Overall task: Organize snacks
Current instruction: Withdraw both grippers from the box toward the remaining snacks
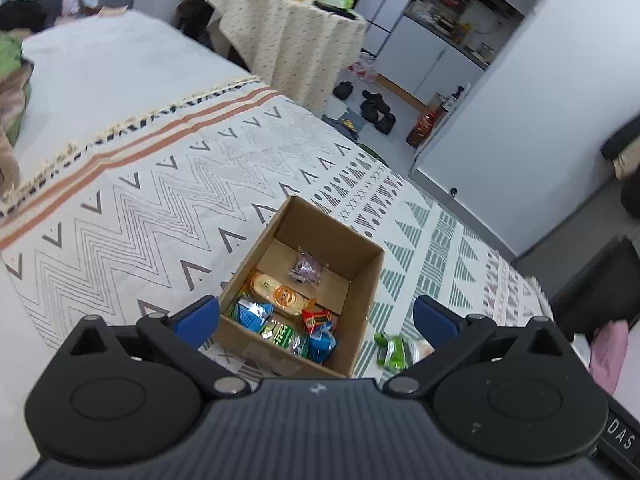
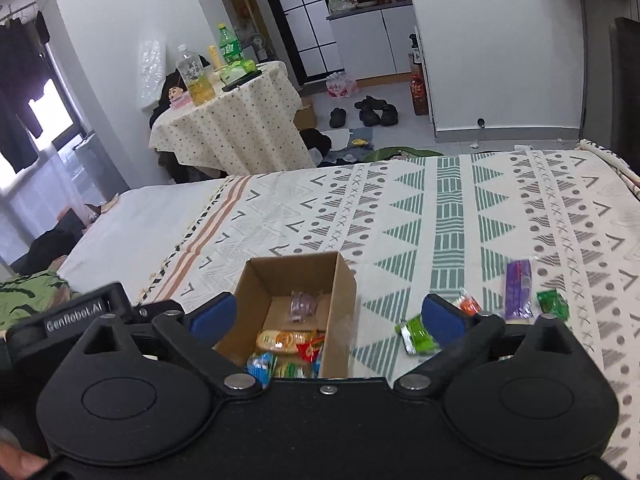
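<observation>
Patterned bedspread (image 1: 168, 216) bears snack-filled cardboard box (image 1: 362, 280); each hand-held gripper gapes empty.

Patterned blanket (image 2: 460, 216) covers bed; round table (image 2: 228, 136) under dotted cloth carries bottles (image 2: 191, 70) and a green pack (image 2: 240, 69); dark shoes (image 2: 370, 114) on floor near white cabinets (image 2: 372, 40).

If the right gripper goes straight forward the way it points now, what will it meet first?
Most likely the cardboard box: it sits low between the open fingers of the right gripper, so the gripper would enter its open top and reach the snack packets inside. Depth is hard to judge here.
</observation>
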The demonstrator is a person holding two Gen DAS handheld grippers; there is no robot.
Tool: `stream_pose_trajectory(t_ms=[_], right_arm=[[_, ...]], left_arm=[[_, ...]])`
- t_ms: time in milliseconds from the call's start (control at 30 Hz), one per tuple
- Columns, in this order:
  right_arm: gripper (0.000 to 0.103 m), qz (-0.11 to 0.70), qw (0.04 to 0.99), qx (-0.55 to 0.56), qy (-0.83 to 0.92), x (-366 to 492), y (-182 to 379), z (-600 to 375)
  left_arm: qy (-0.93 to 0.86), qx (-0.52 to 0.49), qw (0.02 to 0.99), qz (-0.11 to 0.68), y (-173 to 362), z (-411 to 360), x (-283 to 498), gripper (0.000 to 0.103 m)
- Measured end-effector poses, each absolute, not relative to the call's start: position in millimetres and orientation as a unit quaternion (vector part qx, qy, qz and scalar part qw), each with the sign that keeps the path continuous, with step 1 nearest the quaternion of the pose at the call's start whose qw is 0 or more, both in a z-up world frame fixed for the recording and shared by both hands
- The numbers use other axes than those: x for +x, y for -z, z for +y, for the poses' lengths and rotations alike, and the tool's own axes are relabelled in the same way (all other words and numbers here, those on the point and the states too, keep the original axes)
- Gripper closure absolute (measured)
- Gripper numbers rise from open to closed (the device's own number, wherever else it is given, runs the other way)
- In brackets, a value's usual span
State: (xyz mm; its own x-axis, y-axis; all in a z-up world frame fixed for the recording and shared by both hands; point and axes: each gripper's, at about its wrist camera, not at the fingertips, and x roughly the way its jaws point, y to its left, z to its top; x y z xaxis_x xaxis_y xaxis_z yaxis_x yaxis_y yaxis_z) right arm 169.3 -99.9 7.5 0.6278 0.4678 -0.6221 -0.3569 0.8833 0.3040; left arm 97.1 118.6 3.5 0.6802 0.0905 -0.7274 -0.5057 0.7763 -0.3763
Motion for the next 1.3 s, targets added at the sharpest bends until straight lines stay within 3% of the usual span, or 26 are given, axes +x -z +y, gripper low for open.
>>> stream_pose_trajectory(t_ms=[667,1300], right_arm=[[0.000,0.354,0.898,0.110,-0.236,120,-3,-203],[0.000,0.367,0.894,0.153,-0.206,143,37,-281]], left_arm=[[-0.143,-0.227,0.894,0.360,-21,18,53,0.000],[-0.129,-0.184,0.896,0.384,8,-48,91,0.000]])
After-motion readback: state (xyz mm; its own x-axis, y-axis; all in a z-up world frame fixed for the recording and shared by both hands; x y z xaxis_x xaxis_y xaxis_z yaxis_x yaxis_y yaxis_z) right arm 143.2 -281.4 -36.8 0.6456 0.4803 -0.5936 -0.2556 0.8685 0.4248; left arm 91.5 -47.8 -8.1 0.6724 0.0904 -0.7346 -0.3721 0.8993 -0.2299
